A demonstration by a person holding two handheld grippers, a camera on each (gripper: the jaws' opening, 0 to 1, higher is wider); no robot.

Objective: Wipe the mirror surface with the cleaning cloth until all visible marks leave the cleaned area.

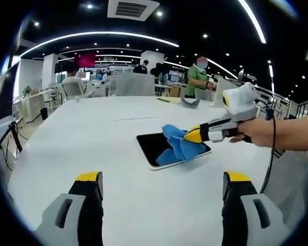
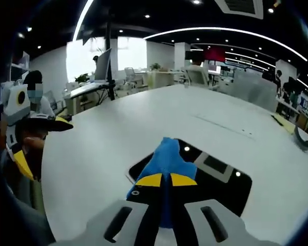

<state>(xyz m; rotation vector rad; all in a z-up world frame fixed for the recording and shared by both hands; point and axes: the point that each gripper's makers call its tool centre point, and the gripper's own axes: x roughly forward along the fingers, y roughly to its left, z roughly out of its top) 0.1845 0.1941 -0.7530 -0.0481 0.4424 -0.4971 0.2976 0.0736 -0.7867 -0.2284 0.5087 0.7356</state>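
Right gripper (image 2: pixel 161 180) is clamped tight on the blue cloth (image 2: pixel 166 154), pressing it onto the mirror (image 2: pixel 220 177) lying flat on the table (image 1: pixel 118 133). Left gripper (image 1: pixel 161 187) hangs wide open, holding nothing.

Open white counter (image 1: pixel 66 148) left of and before the mirror (image 1: pixel 153 146); right side blocked by the right gripper (image 1: pixel 192 134) pinching the blue cloth (image 1: pixel 178 146).
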